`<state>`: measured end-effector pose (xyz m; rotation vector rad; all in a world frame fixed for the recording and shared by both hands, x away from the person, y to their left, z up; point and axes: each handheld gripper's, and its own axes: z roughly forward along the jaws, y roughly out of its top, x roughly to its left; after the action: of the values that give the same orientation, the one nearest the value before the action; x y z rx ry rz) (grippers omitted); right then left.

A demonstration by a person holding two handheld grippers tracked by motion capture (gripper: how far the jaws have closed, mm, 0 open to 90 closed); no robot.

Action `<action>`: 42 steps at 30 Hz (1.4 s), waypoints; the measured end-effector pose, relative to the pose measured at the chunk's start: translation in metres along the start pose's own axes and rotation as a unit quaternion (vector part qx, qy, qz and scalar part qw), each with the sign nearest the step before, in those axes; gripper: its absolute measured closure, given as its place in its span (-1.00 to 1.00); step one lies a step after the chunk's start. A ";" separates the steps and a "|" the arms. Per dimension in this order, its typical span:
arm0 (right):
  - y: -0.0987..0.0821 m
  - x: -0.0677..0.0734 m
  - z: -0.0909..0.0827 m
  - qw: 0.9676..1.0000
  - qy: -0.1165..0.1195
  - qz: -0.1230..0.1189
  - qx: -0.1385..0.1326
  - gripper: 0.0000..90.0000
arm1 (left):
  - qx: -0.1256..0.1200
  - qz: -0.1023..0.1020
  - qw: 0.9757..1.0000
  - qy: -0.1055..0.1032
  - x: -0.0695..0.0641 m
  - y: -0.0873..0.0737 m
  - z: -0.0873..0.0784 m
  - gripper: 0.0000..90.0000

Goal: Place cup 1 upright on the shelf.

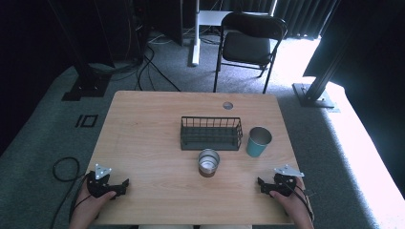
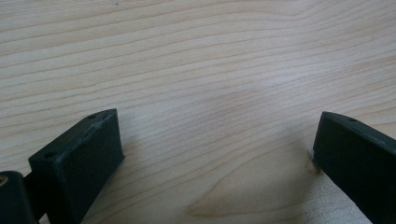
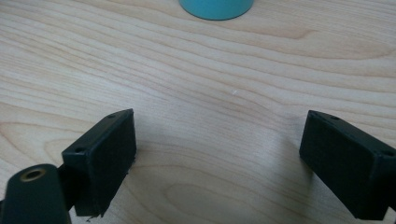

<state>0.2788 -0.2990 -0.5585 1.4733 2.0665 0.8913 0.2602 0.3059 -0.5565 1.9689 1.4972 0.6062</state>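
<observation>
On the wooden table (image 1: 153, 124) stand a black wire basket (image 1: 210, 133), a teal cup (image 1: 258, 141) to its right and a brown metal-lined cup (image 1: 208, 162) in front of it. My left gripper (image 1: 121, 186) rests at the front left corner, open, with bare wood between its jaws (image 2: 219, 140). At the front right my right gripper (image 1: 261, 184) is open too, nothing between its fingers (image 3: 219, 135). The teal cup's base (image 3: 217, 8) shows at the top edge of the right gripper view, well ahead of the jaws.
A small round grommet (image 1: 228, 105) sits in the table's far edge. Beyond the table are a black folding chair (image 1: 248, 43), a white desk leg (image 1: 195, 33), cables on grey carpet and dark frame posts at both sides.
</observation>
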 end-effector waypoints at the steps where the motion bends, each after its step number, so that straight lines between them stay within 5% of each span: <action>1: 0.000 0.000 0.000 1.000 0.000 0.000 0.000 -0.77 | 0.000 0.000 1.000 0.000 0.000 0.000 0.000 -0.95; 10: 0.000 0.000 0.000 1.000 0.000 0.000 0.000 -0.77 | 0.001 0.001 1.000 0.000 0.000 0.000 0.000 -0.95; 27: 0.000 0.000 0.000 1.000 0.000 0.000 0.000 -0.77 | -0.013 0.055 0.997 -0.053 -0.008 0.004 0.000 -0.94; 42: 0.000 0.000 0.000 1.000 0.000 0.000 0.000 -0.77 | -0.036 0.085 0.994 -0.059 -0.023 0.014 -0.003 -0.94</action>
<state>0.2788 -0.2989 -0.5585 1.4733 2.0665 0.8909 0.2617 0.2811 -0.5453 2.0511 1.2294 0.5945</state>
